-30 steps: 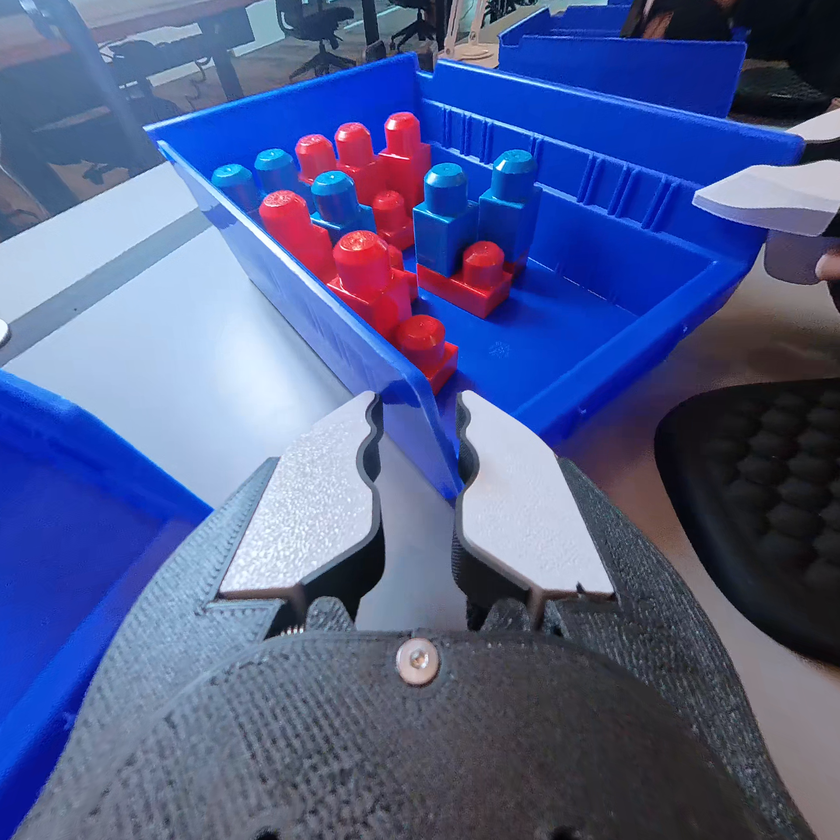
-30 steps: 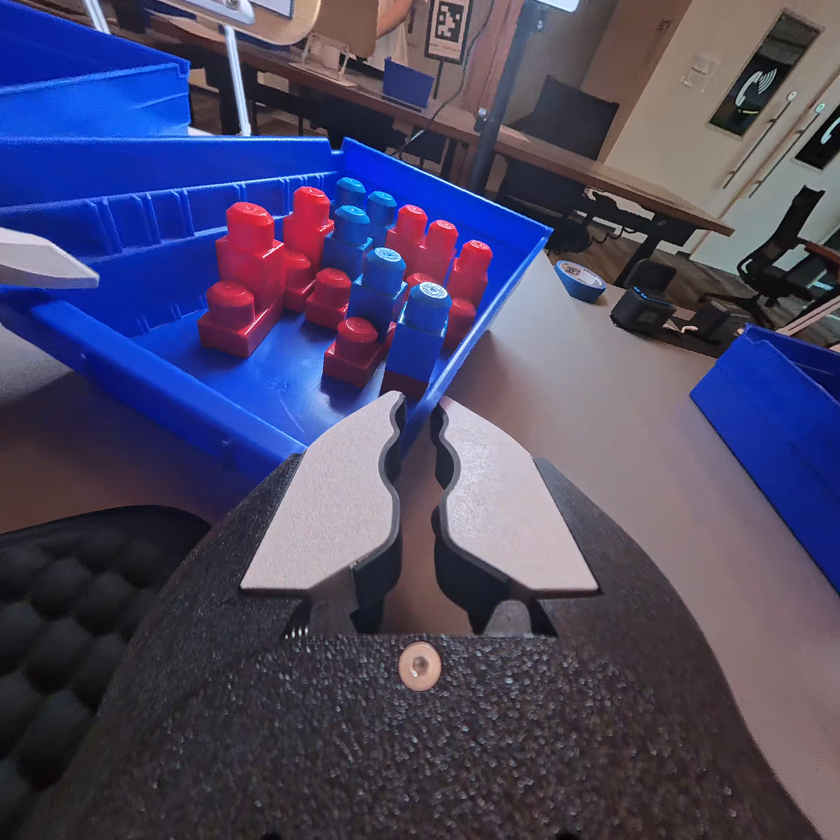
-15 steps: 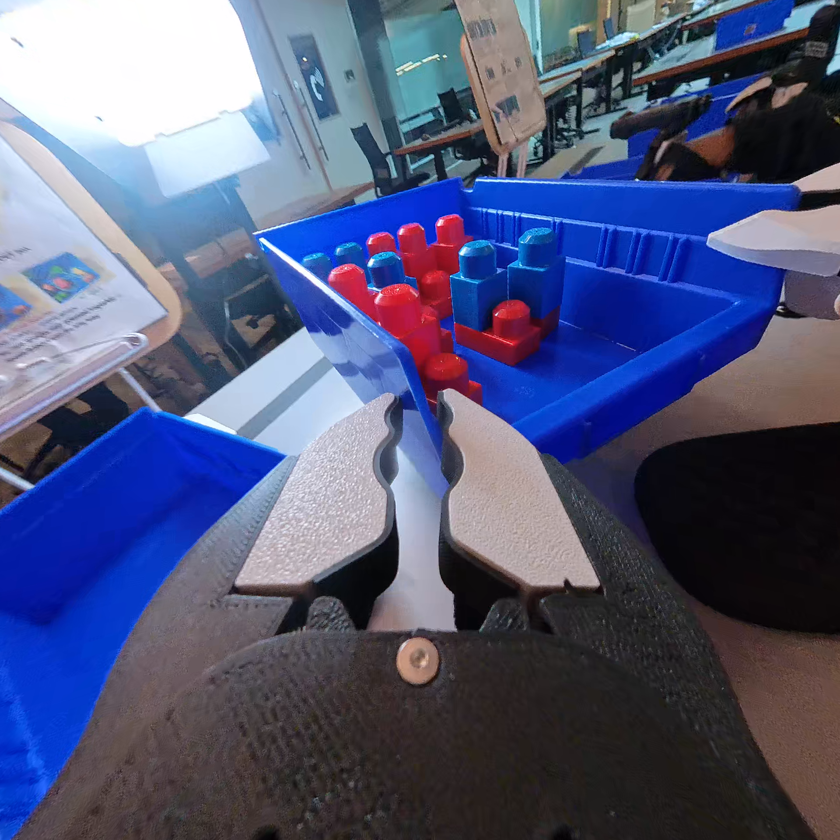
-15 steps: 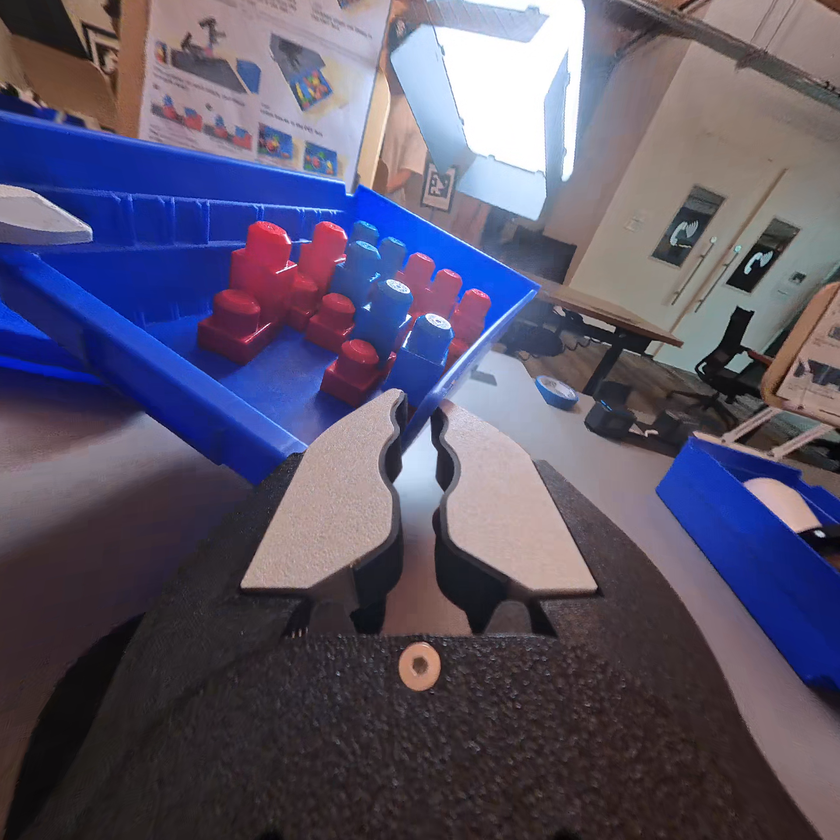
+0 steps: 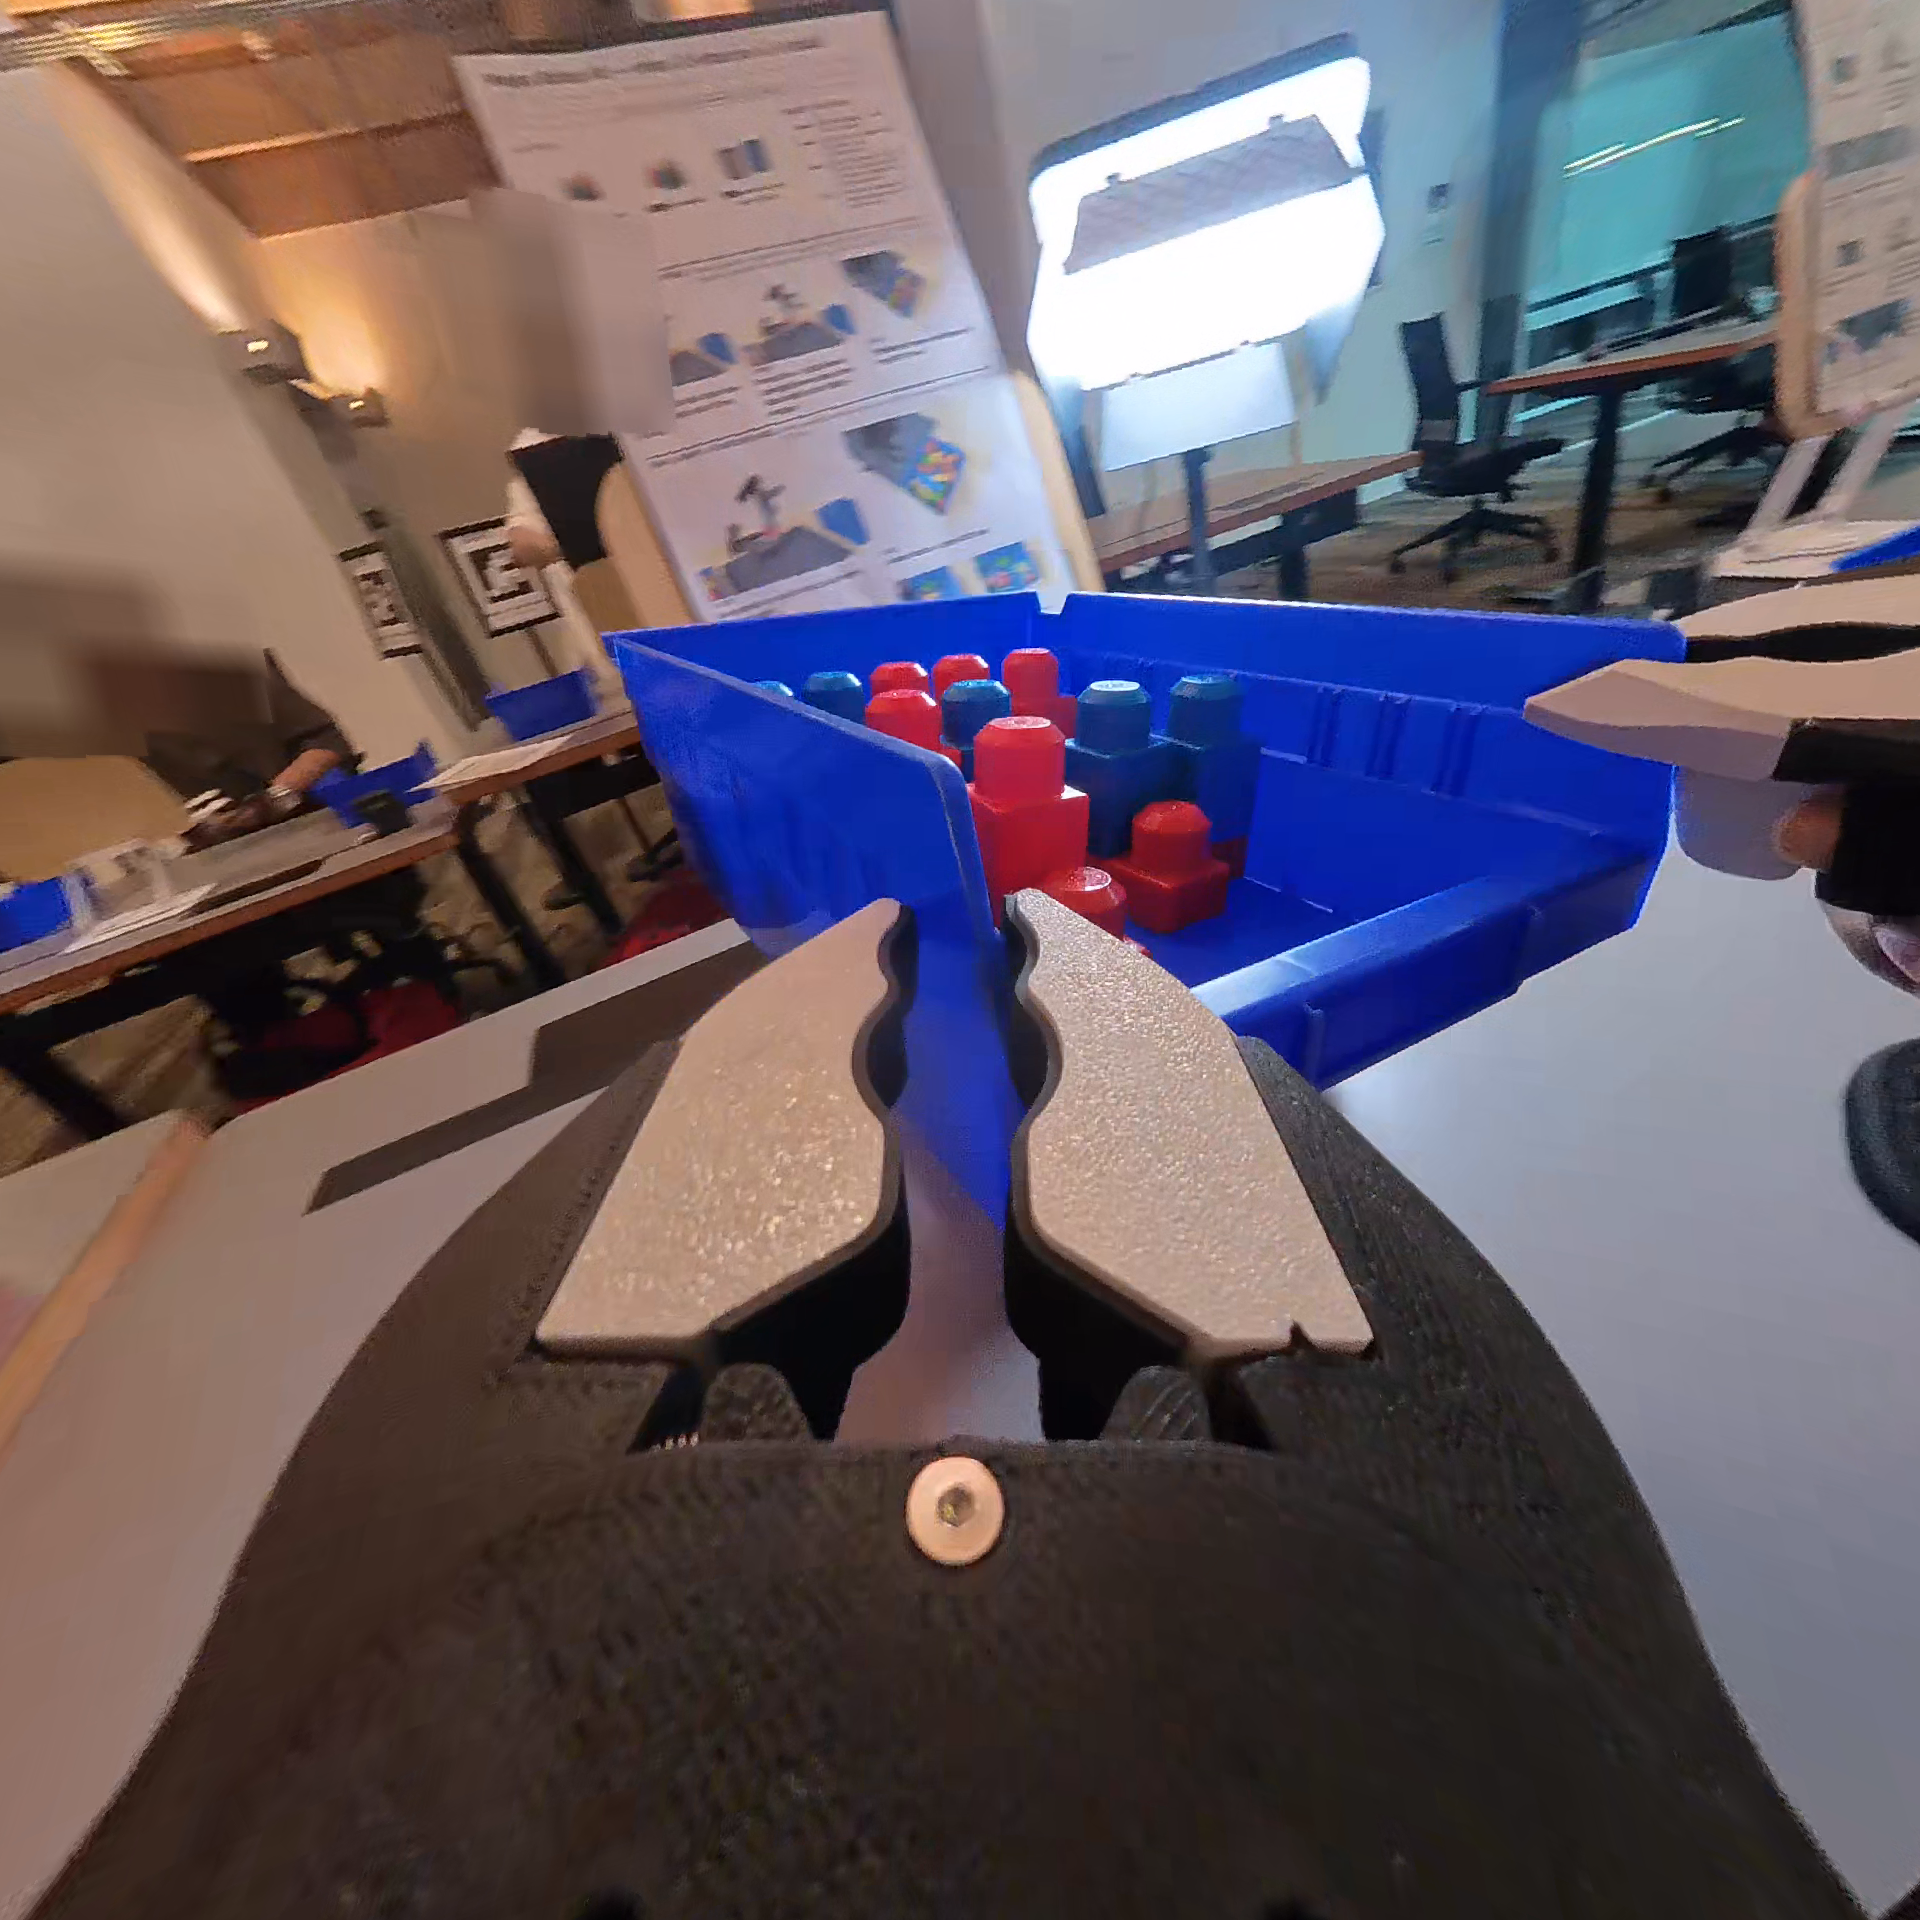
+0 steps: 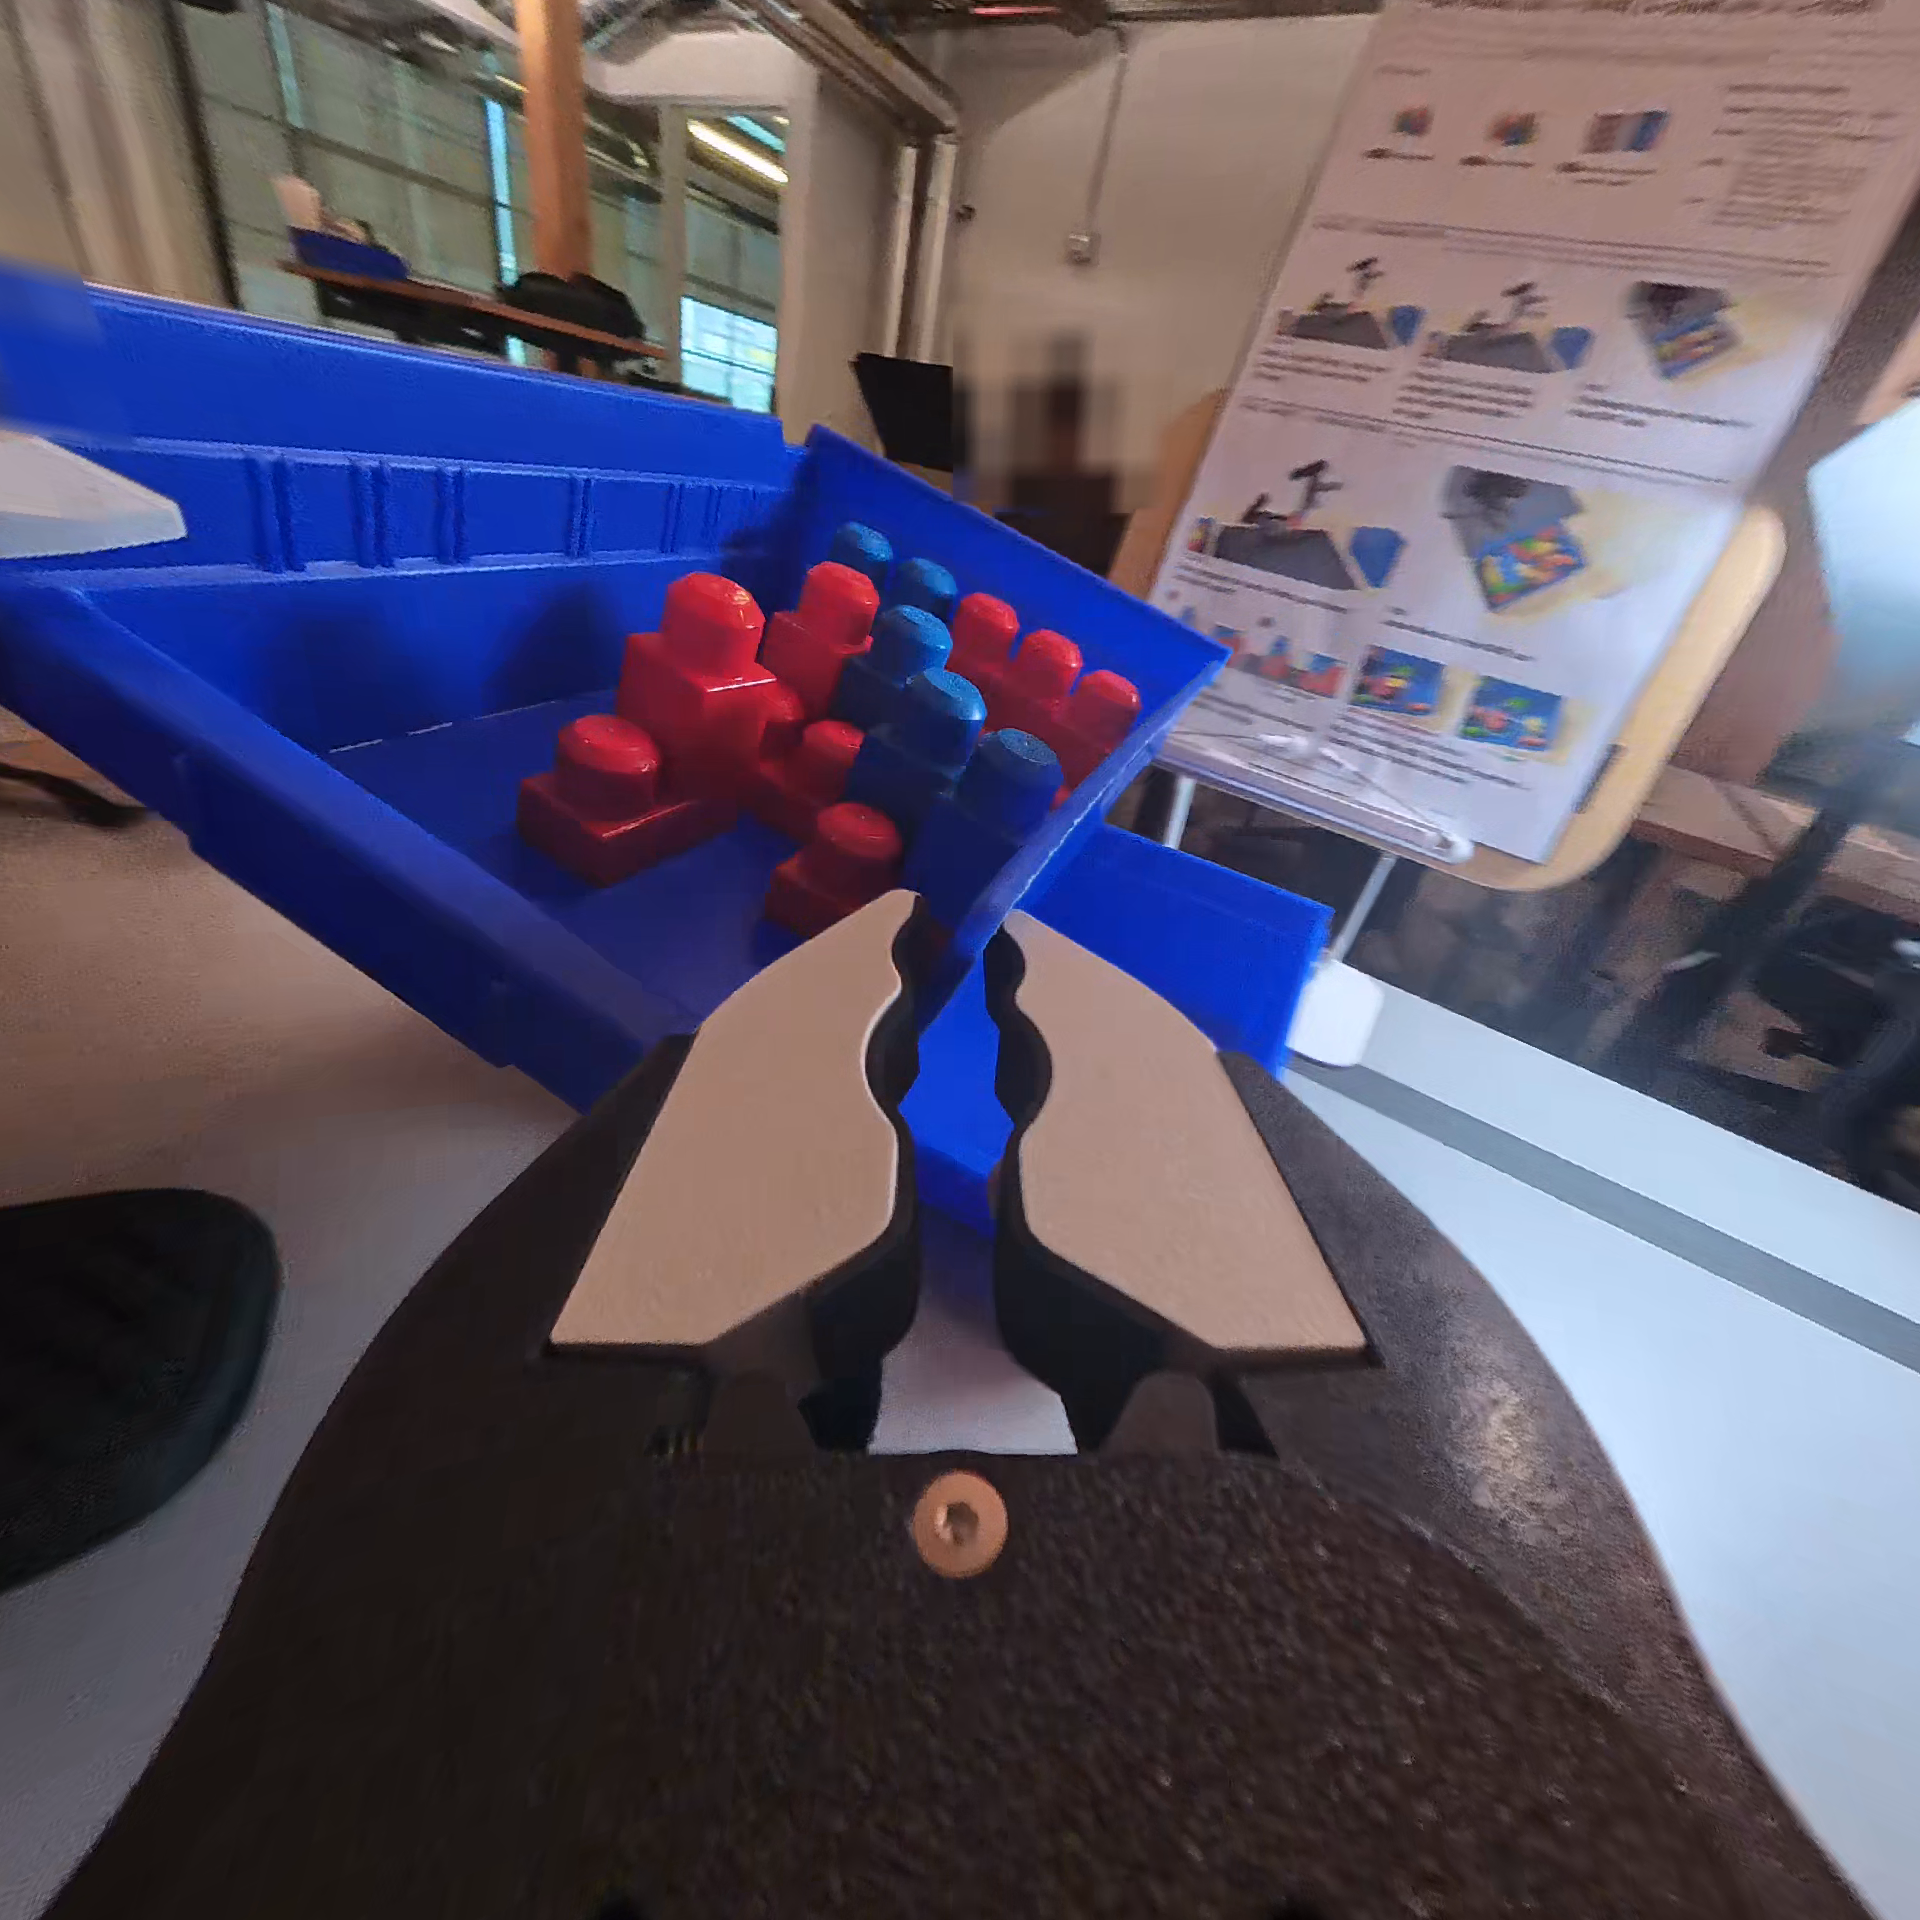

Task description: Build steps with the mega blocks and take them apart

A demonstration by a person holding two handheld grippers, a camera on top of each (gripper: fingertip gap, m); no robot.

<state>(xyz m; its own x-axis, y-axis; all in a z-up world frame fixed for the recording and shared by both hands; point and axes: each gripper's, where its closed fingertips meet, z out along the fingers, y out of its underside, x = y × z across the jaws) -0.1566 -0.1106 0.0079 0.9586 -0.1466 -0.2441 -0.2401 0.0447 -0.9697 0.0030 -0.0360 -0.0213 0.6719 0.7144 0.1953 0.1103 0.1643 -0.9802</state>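
A blue bin (image 5: pixel 1434 935) holds red mega blocks (image 5: pixel 1023 800) and blue mega blocks (image 5: pixel 1122 769), stacked in stepped clusters. My left gripper (image 5: pixel 958 920) is shut on the bin's left side wall near its front corner. My right gripper (image 6: pixel 951 925) is shut on the bin's right side wall (image 6: pixel 1049 842) near its front corner. In the right wrist view the bin looks tilted, and the red blocks (image 6: pixel 686 727) and blue blocks (image 6: pixel 935 748) stand upright against its right side. The right gripper shows in the left wrist view (image 5: pixel 1704 717). A left fingertip (image 6: pixel 83 504) shows in the right wrist view.
A second blue bin (image 6: pixel 1195 935) sits behind the held one. A black padded cushion (image 6: pixel 114 1351) lies on the grey table (image 5: pixel 1558 1247) at the near side. A poster board (image 6: pixel 1507 416) on a stand rises behind. Other desks and chairs are farther off.
The left jaws closed onto the bin wall. Both grippers rose and pitched up with the bin, so the views now look across the room instead of down at the table.
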